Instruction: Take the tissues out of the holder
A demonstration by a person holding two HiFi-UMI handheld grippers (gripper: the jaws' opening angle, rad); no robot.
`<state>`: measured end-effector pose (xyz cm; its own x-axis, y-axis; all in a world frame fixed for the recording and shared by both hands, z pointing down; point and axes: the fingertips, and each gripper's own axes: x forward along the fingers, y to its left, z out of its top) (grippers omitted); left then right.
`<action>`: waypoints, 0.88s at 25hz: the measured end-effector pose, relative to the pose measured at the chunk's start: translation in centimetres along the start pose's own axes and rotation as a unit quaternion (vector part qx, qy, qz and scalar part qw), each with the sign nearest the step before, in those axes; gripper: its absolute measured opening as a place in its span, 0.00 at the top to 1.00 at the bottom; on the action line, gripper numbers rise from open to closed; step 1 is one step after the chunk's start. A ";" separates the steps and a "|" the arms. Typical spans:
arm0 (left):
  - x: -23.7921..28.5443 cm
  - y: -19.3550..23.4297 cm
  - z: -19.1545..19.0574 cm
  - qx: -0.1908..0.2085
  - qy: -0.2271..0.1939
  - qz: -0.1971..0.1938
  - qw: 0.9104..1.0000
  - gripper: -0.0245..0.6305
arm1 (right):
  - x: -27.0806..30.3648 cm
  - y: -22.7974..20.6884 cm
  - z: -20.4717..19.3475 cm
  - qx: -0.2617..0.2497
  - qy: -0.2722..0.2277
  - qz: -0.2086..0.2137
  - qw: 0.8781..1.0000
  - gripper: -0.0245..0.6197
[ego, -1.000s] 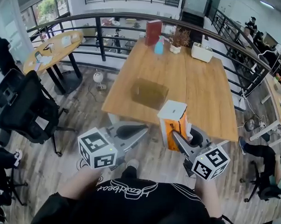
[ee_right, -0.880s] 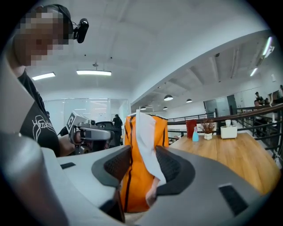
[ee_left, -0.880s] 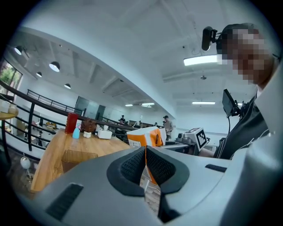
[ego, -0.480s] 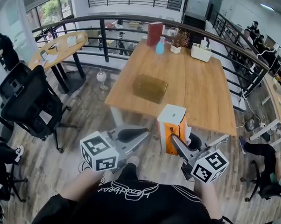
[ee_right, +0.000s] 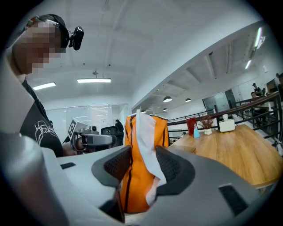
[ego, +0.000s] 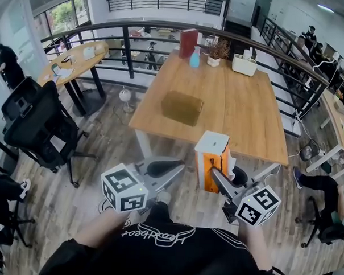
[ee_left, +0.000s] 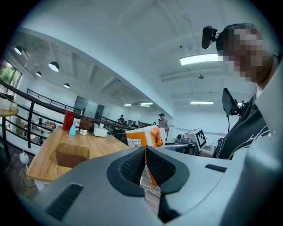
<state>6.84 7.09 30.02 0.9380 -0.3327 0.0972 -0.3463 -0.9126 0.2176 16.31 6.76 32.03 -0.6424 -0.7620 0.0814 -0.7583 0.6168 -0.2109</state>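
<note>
Tissues of white paper (ee_right: pixel 144 132) hang out of the side of a tall orange holder with a white top (ego: pixel 212 160). The right gripper (ego: pixel 216 173) clamps this holder by its 2 flanks and holds it in the air over the floor, just off the edge of the long wooden table (ego: pixel 241 108). The left gripper (ego: pixel 172 166) hangs beside it, its jaws pressed together on nothing.

The likely trouble: 1 right pad lies over the loose tissue, so a pull there could tear the sheet rather than free it. With only 1 gripper bearing the holder, a tug could also twist it out of the pads and drop it to the floor.

The holder's small label is too fine to read, and so is the white script on the person's black shirt. The gripper cubes bear only square black-and-white markers.
</note>
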 end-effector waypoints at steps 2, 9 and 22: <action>0.0 -0.1 0.1 0.001 0.001 0.003 1.000 0.94 | -0.1 0.1 0.1 -0.001 -0.001 0.003 1.000 0.68; 0.3 -0.9 0.0 0.002 0.003 0.003 1.000 0.94 | -0.8 0.1 0.0 -0.002 -0.003 0.003 1.000 0.68; -0.1 -2.7 -0.2 0.006 0.011 0.002 1.000 0.94 | -2.2 1.0 -0.1 0.006 -0.012 -0.002 1.000 0.69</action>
<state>7.68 9.61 29.61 0.9357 -0.3322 0.1192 -0.3505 -0.9139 0.2048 16.94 9.12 31.73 -0.6364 -0.7691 0.0591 -0.7594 0.6113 -0.2228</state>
